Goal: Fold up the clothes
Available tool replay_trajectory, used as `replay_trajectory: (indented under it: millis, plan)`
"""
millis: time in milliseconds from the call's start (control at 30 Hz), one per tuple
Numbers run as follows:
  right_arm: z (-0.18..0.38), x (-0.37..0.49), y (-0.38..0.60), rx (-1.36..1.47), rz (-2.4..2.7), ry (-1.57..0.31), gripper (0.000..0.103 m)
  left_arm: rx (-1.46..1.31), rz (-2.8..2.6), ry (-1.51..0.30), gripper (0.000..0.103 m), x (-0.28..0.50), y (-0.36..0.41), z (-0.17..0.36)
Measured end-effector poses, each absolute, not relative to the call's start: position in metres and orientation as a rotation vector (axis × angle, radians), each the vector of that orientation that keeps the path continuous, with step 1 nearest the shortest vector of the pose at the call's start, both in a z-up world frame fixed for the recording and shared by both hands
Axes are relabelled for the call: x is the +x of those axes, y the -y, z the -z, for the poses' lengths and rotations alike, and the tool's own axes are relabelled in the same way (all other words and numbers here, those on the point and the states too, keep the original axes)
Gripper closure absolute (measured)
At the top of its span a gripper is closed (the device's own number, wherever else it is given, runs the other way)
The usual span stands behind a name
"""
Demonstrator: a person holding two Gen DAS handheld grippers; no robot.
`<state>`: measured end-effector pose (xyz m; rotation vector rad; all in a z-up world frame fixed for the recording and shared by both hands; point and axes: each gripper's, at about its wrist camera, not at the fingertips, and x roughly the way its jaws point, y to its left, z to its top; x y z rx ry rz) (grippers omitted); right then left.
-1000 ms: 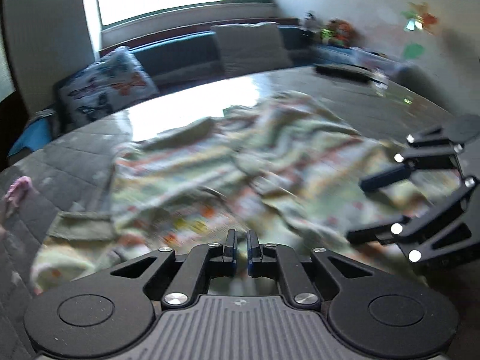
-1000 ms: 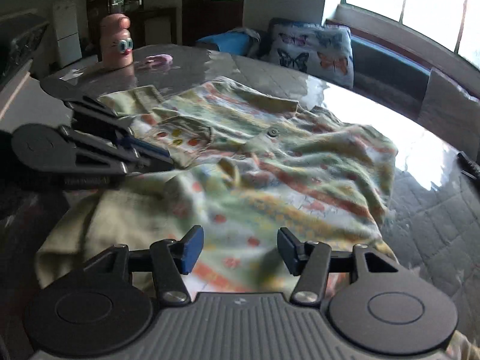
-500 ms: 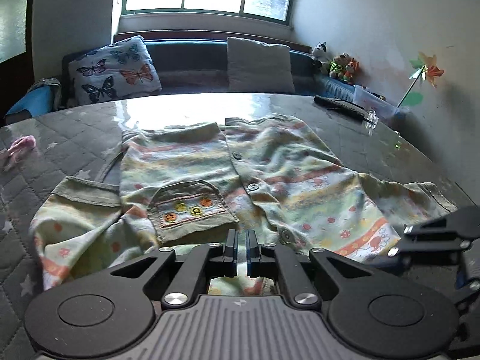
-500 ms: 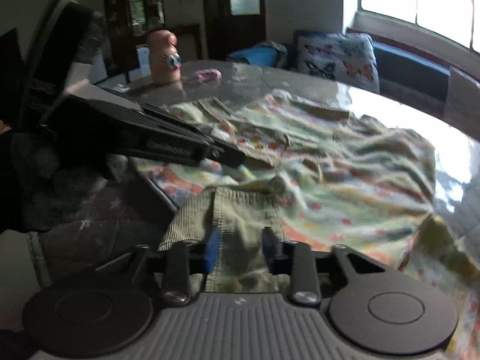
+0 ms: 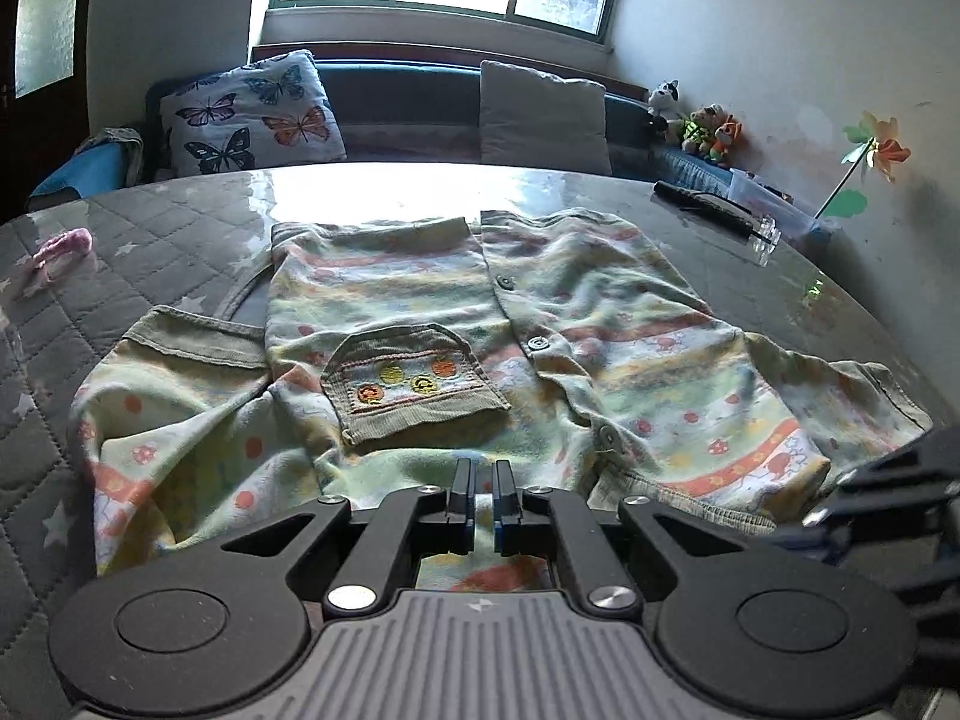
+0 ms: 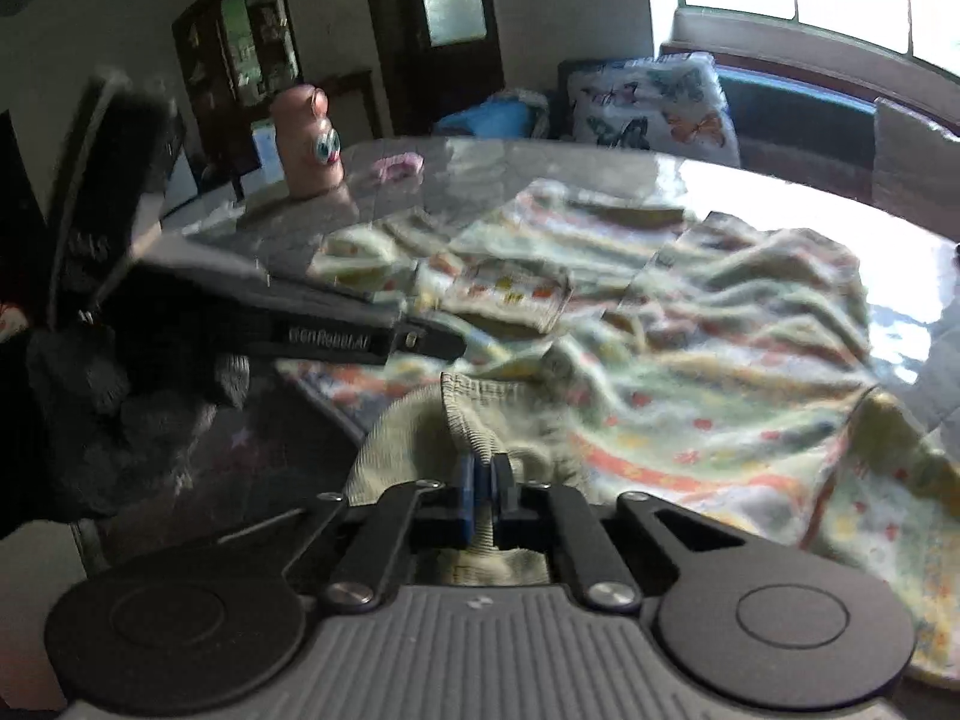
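A child's patterned button shirt point(image 5: 480, 324) with a corduroy pocket point(image 5: 414, 384) lies spread on the glass-topped table point(image 5: 180, 228), collar end far from me. My left gripper point(image 5: 483, 498) is shut on the shirt's near hem. My right gripper point(image 6: 485, 477) is shut on the ribbed olive hem point(image 6: 420, 432) at the shirt's near corner point(image 6: 660, 324). In the left wrist view the right gripper point(image 5: 888, 498) shows at the right edge. In the right wrist view the left gripper point(image 6: 336, 330) crosses at the left.
A pink toy figure point(image 6: 306, 144) and a small pink item point(image 6: 396, 165) stand on the table's far side. A dark remote point(image 5: 702, 204) lies at the far right. A bench with a butterfly cushion point(image 5: 252, 114) and a grey cushion point(image 5: 540, 114) runs under the window.
My right gripper has closed from open onto the shirt's hem corner. The left gripper has stayed shut on the hem, and the shirt has been drawn out flatter on the table.
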<state>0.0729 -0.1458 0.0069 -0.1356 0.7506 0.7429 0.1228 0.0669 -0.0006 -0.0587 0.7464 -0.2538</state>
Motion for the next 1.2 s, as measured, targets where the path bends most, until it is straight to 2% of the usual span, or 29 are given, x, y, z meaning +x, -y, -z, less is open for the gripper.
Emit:
replay_trajectory:
  millis: [200,400,667,733,900,1000,1200]
  plan:
    - [-0.038,0.077,0.179,0.025,-0.73,-0.694,0.101,-0.035,0.302,-0.742,0.097,0.117,-0.058,0.004]
    - [-0.044,0.086,0.189,0.095,-0.731,-0.696,0.101,0.039,0.371,-0.719,0.097,0.107,-0.036,0.008]
    - [-0.029,0.084,0.172,0.017,-0.769,-0.757,0.1,0.131,0.39,-0.686,0.096,0.095,-0.026,0.01]
    - [-0.028,0.083,0.17,0.006,-0.789,-0.773,0.094,0.119,0.393,-0.683,0.096,0.093,-0.031,0.009]
    - [-0.045,0.088,0.174,0.045,-0.822,-0.714,0.094,0.105,0.396,-0.681,0.096,0.086,-0.04,0.007]
    - [-0.041,0.102,0.165,-0.03,-0.754,-0.701,0.094,0.089,0.389,-0.672,0.096,0.084,-0.045,0.003]
    - [0.001,0.105,0.139,-0.205,-0.742,-0.785,0.093,0.081,0.257,-0.644,0.092,0.095,-0.067,-0.008]
